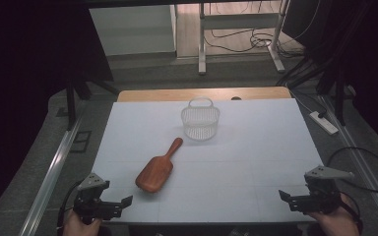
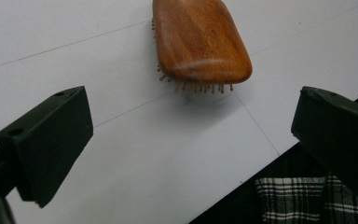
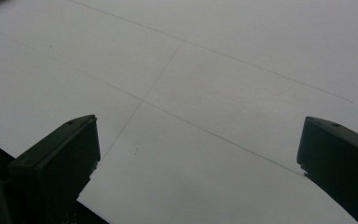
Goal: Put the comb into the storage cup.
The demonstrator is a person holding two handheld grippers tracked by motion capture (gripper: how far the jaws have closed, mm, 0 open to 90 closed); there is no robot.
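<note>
A wooden hairbrush [image 1: 155, 169] lies bristles down on the white table top [image 1: 256, 147], left of centre, its handle pointing toward the far right. Beyond the handle's tip stands a clear plastic basket [image 1: 200, 120] with a hoop handle. My left gripper [image 1: 123, 204] sits at the near left corner, open and holding nothing. In the left gripper view the brush head [image 2: 200, 37] lies a short way ahead of the wide-apart jaws of the left gripper [image 2: 191, 140]. My right gripper [image 1: 288, 200] rests at the near right corner, open, with bare table between the jaws of the right gripper [image 3: 196, 154].
A wooden strip [image 1: 202, 93] borders the table's far edge. On the floor beyond are desk legs [image 1: 202, 44] and cables, with a power strip [image 1: 323, 122] at the right. Metal rails [image 1: 54, 167] run along both sides. Plaid cloth [image 2: 298, 196] shows below the near table edge.
</note>
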